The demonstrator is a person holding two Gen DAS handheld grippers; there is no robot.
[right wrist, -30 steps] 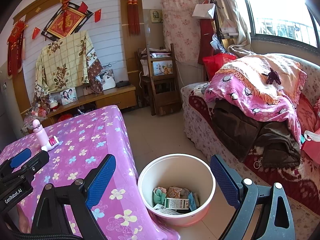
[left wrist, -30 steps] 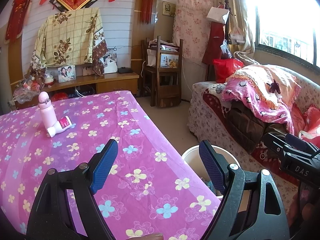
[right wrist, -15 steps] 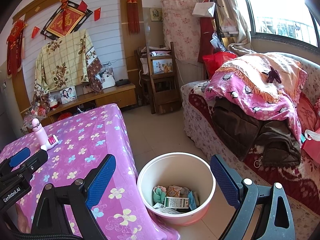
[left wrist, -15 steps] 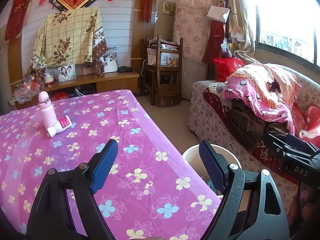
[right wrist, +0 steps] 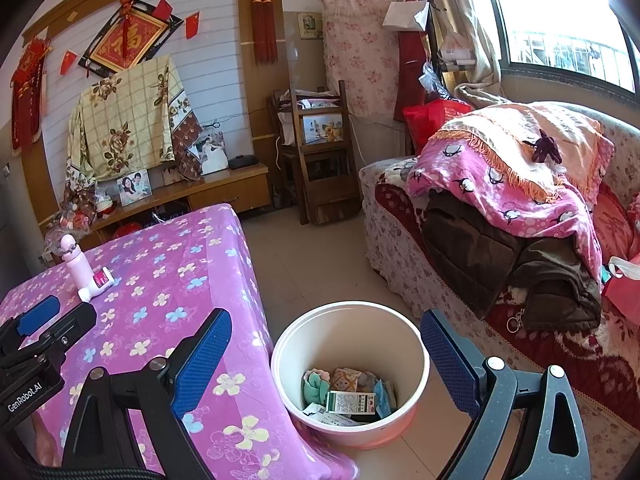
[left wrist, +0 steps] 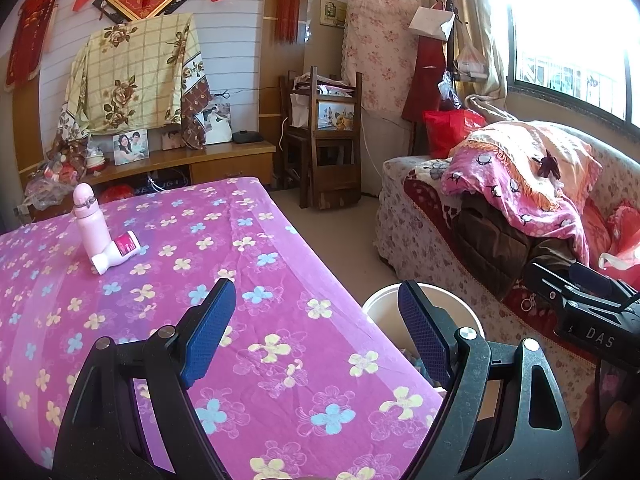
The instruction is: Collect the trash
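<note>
Fingers on both grippers spread wide, nothing held: left gripper hangs over the near edge of the purple flowered tablecloth, right gripper sits above the white bin on the floor just off the table corner, trash already in its bottom. Likely remaining pickup is the small white bottle lying on its side at about 10 o'clock from the left fingers, well apart, touching an upright pink bottle. Its long axis runs roughly 8-to-2 o'clock, cap end toward 8; left gripper looks nearer, so probably a left-hand reach.
</note>
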